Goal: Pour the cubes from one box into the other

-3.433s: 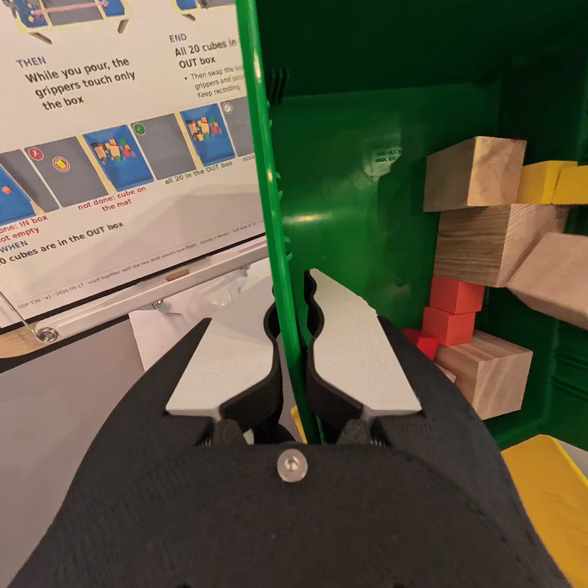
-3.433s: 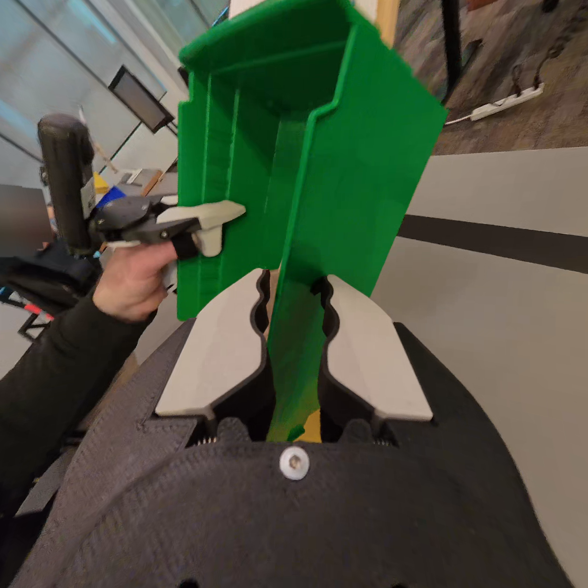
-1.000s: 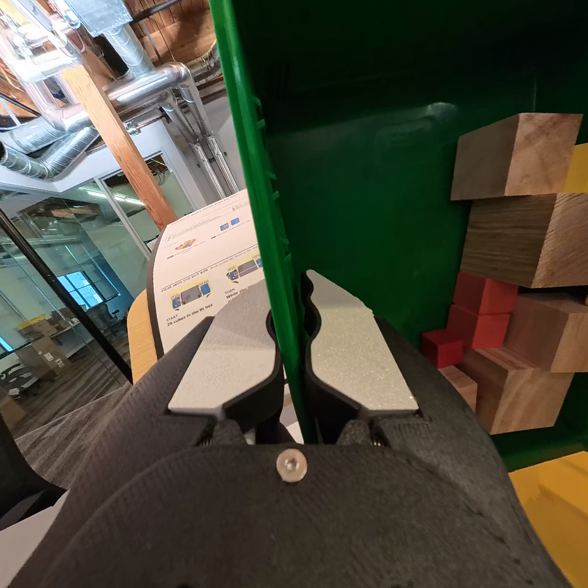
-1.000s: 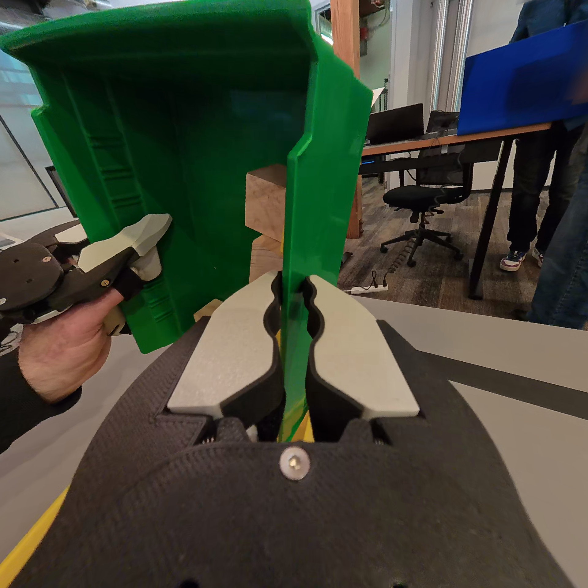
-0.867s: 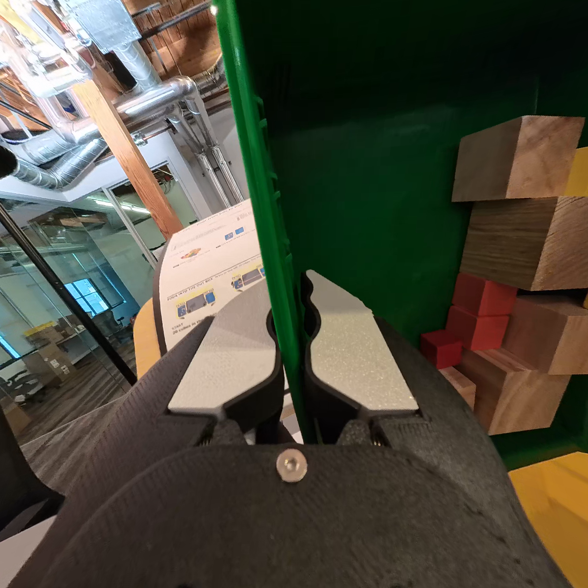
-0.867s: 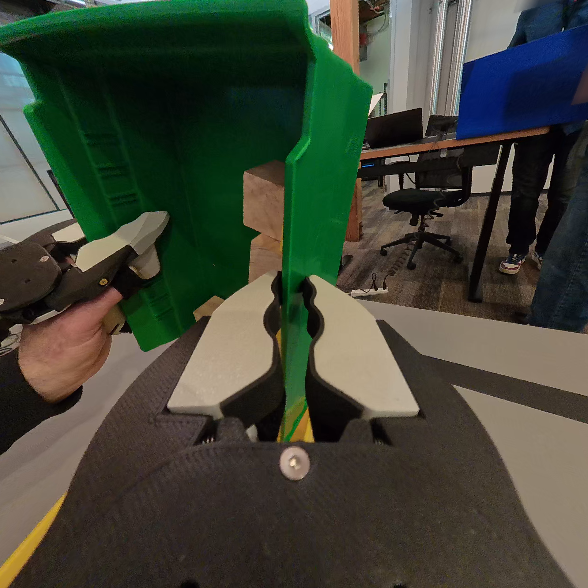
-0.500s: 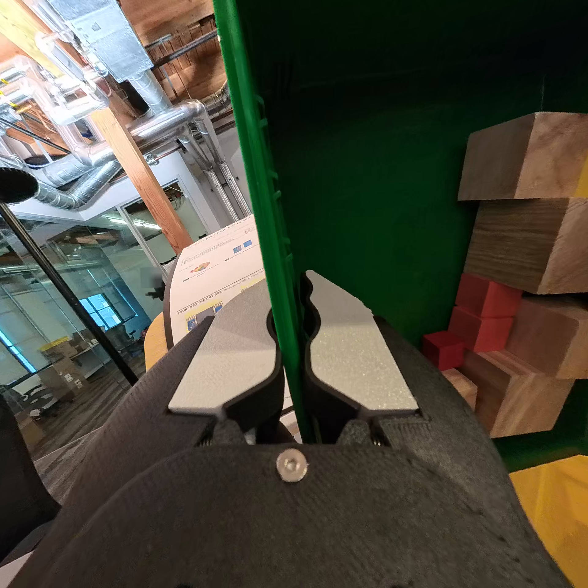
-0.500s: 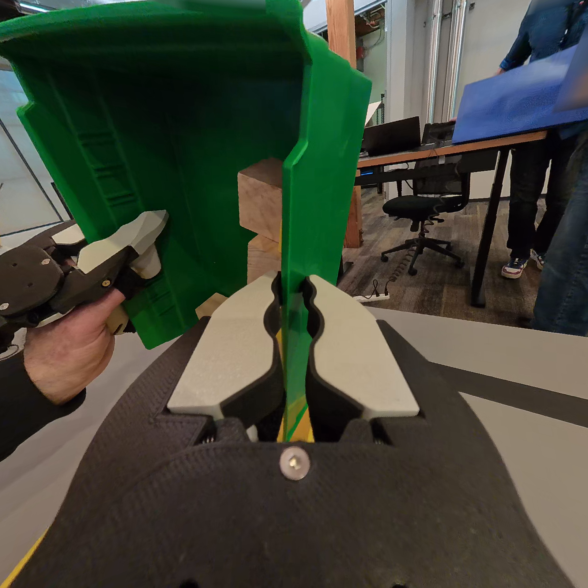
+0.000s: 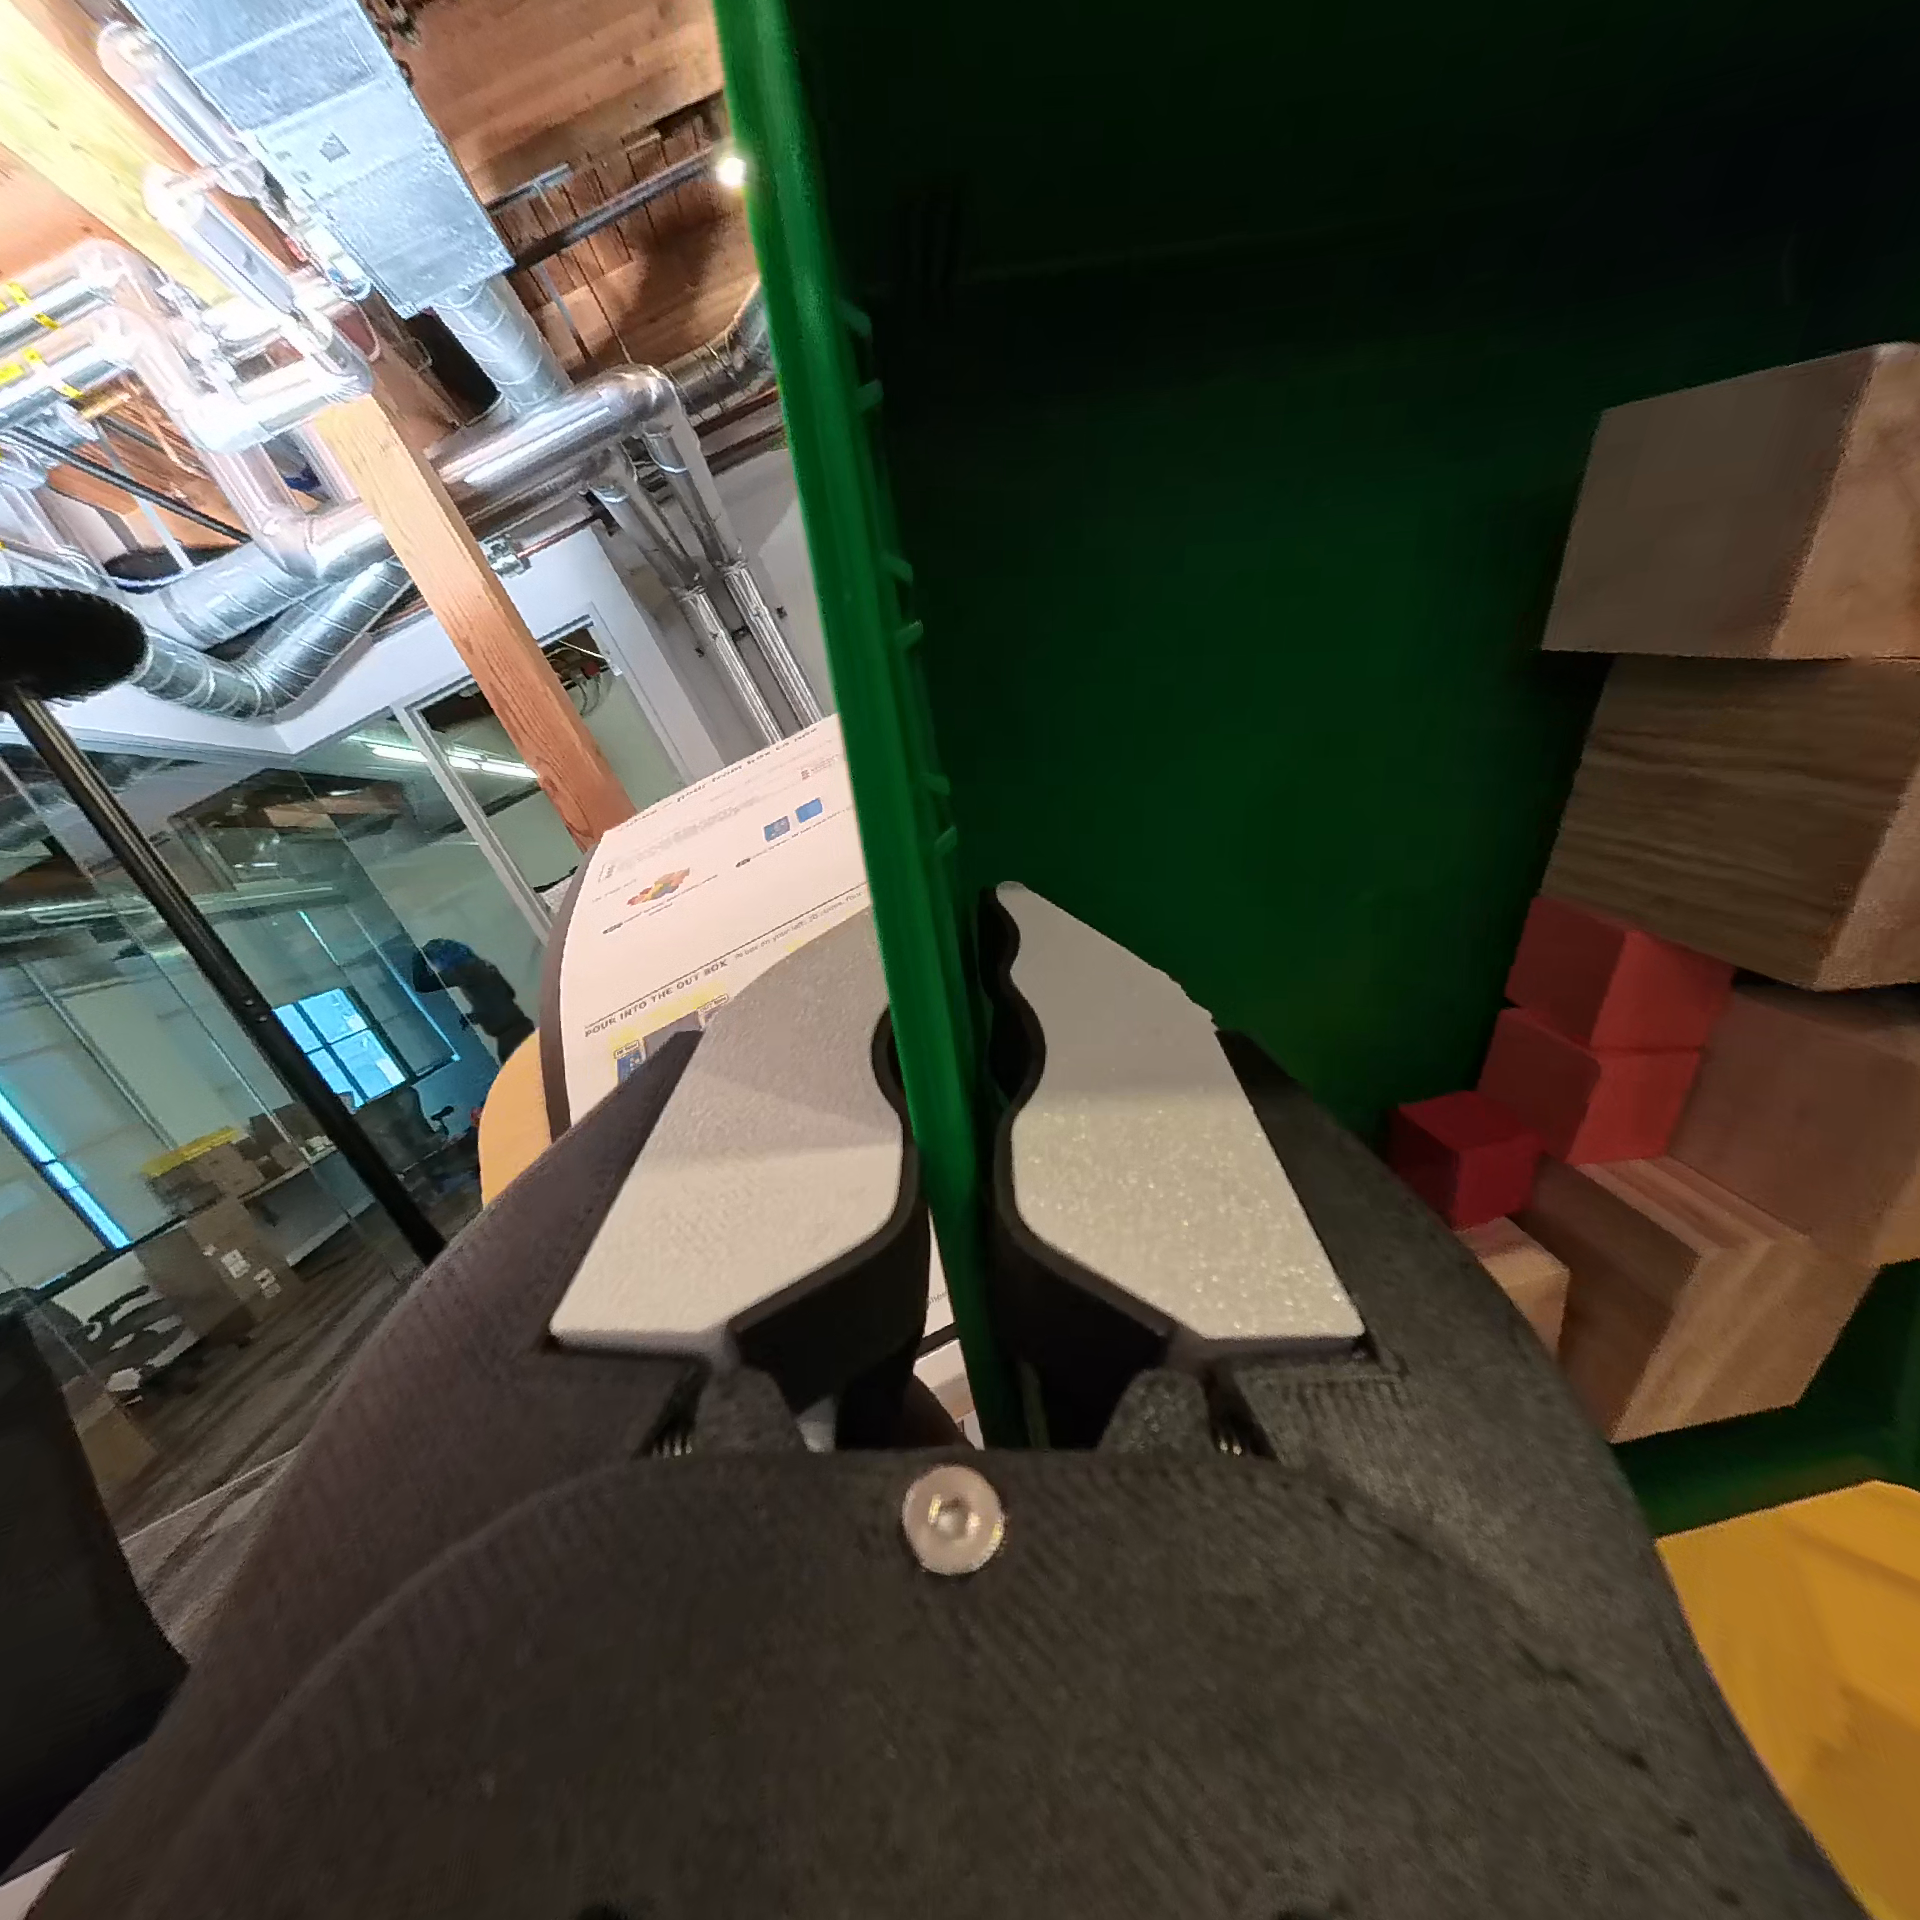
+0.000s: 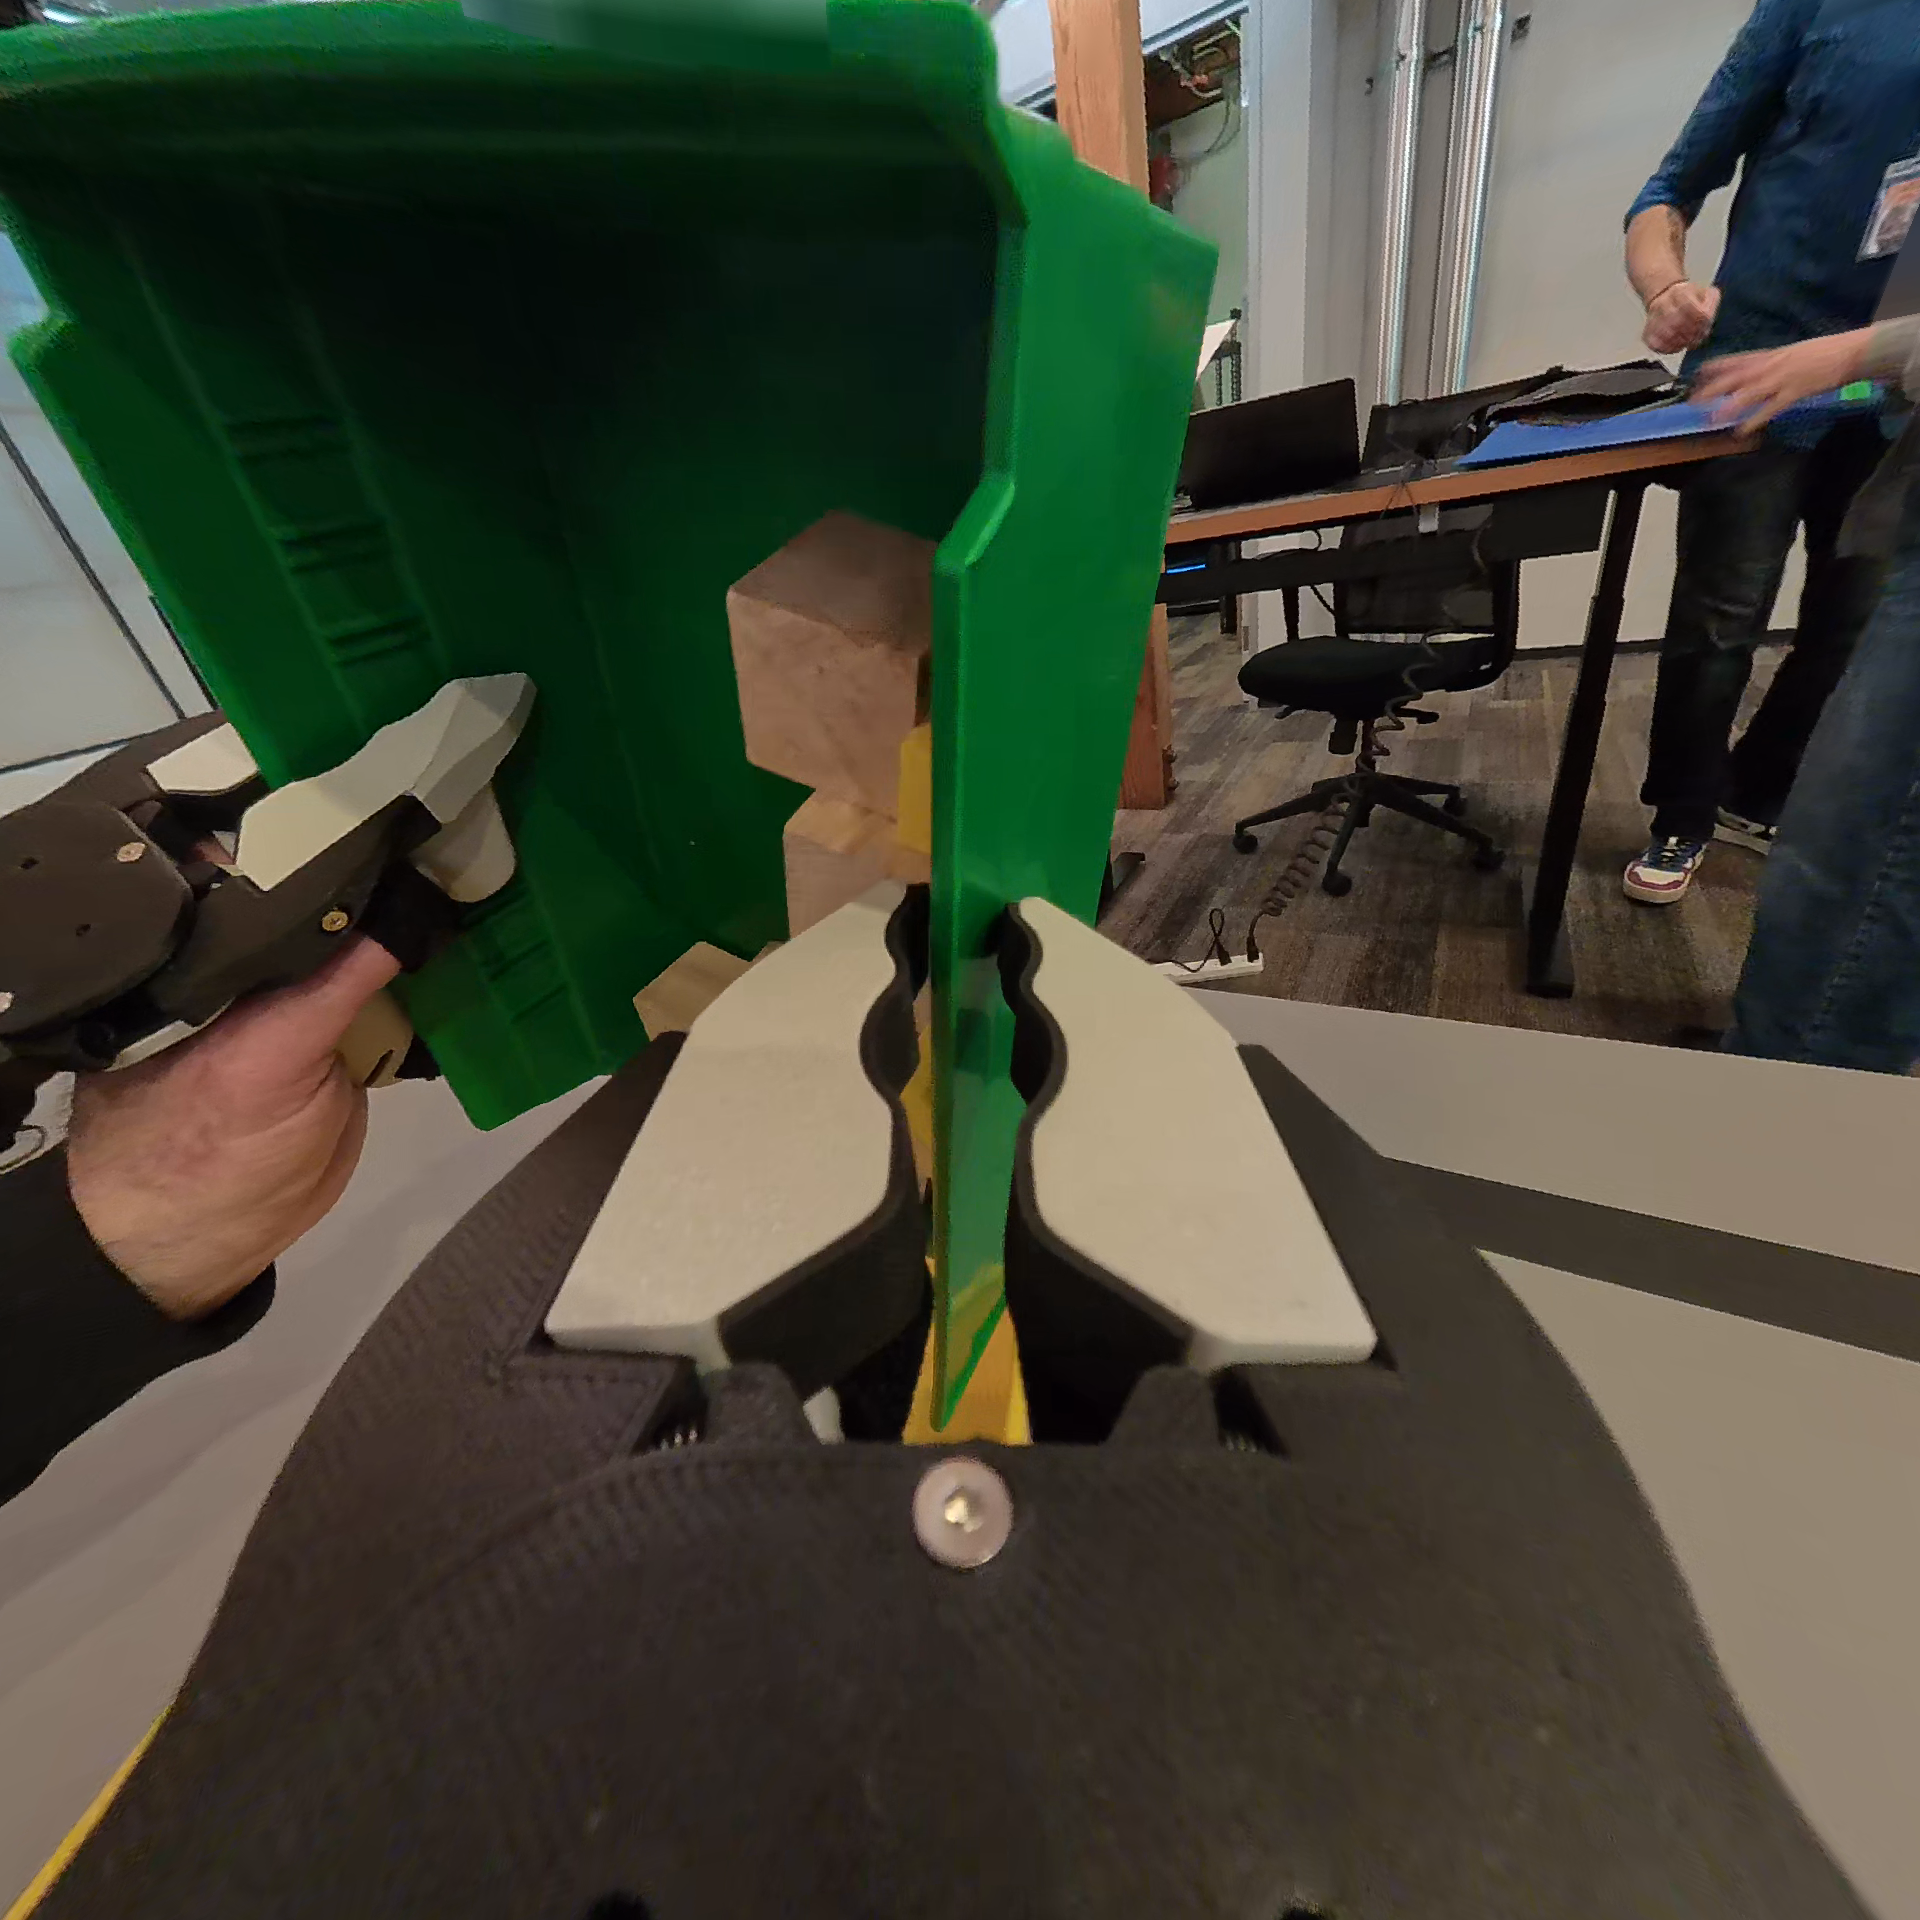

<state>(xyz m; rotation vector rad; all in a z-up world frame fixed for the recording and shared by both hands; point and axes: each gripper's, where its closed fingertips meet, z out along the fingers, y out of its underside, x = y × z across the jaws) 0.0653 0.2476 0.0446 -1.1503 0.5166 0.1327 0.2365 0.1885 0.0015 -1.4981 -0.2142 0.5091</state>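
Note:
A green box is held in the air, tipped steeply onto its end. My left gripper is shut on its left wall; it also shows in the right wrist view with a hand behind it. My right gripper is shut on the box's right wall. Wooden cubes and small red cubes are piled at the box's low end; wooden ones also show in the right wrist view. A yellow box lies below, lower right.
A grey table with a dark stripe lies under the boxes. A printed instruction sheet lies beyond the left wall. Behind are a desk, an office chair and standing people.
Both grippers have tipped the green box steeper and slightly higher. The cubes have slid a little toward the low end. The people behind have laid the blue board on the desk.

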